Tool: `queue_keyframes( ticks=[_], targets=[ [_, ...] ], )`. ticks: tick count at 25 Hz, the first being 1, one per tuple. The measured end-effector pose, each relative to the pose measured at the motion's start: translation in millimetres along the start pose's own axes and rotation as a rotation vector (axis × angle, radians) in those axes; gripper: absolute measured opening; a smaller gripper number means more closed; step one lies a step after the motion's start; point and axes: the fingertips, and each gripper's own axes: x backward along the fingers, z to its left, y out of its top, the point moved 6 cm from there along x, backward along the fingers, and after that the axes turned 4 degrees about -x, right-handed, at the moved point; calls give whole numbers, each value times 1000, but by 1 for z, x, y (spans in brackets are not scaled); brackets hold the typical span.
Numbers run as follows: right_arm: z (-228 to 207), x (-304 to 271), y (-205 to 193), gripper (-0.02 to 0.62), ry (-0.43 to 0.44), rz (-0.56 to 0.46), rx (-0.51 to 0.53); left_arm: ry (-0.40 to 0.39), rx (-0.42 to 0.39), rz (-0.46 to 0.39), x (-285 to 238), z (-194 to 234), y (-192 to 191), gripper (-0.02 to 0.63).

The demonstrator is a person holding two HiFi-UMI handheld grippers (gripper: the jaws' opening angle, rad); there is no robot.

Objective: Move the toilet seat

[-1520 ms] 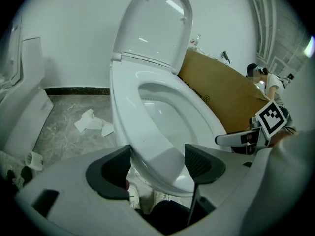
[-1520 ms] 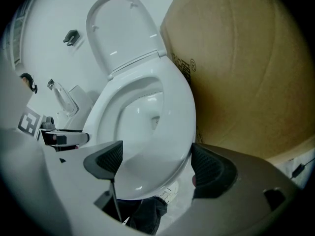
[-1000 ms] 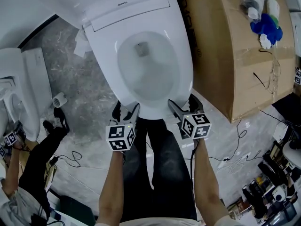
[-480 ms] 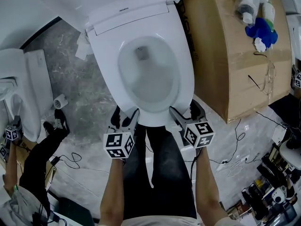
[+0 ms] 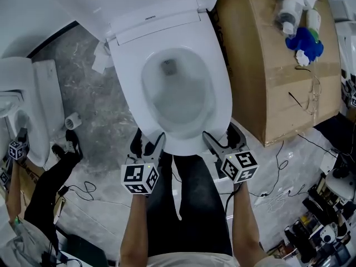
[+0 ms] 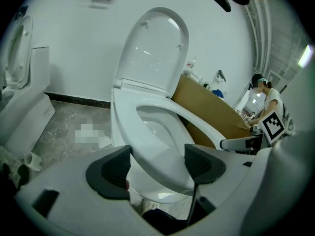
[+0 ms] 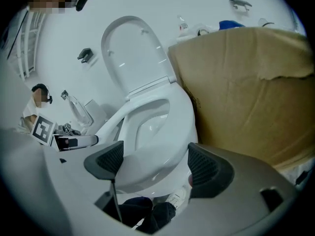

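The white oval plastic toilet seat point(image 5: 221, 93) lies flat, lengthwise near-to-far. Left gripper point(image 5: 149, 141) and right gripper point(image 5: 221, 136), jaws spread, straddle its near rim.

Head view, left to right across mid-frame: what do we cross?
second toilet → small white cylinder → toilet seat → cardboard box

No wording can be read. A small dark logo on the hinge cover point(image 5: 151, 16), far ahead of the left gripper point(image 5: 149, 136) and right gripper point(image 5: 219, 130), is too small to make out. Their cubes point(image 5: 139, 178) bear only black-and-white square markers.
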Motion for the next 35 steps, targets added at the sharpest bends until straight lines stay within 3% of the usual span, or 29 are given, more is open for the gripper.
queue_keyframes(
  ticks=[11, 24, 26, 28, 35],
  targets=[
    [16, 22, 27, 408, 30, -67, -39, 21, -1, -93, 21, -9, 27, 350],
    [36, 44, 65, 408, 61, -152, -97, 65, 35, -214, 47, -18, 64, 301],
    [38, 46, 70, 408, 65, -155, -98, 93, 20, -231, 53, -18, 69, 270],
    [39, 47, 73, 408, 64, -153, -98, 132, -18, -254, 61, -18, 76, 155],
    [45, 53, 85, 408, 64, -164, -125, 133, -154, -299, 70, -31, 92, 47]
  ],
)
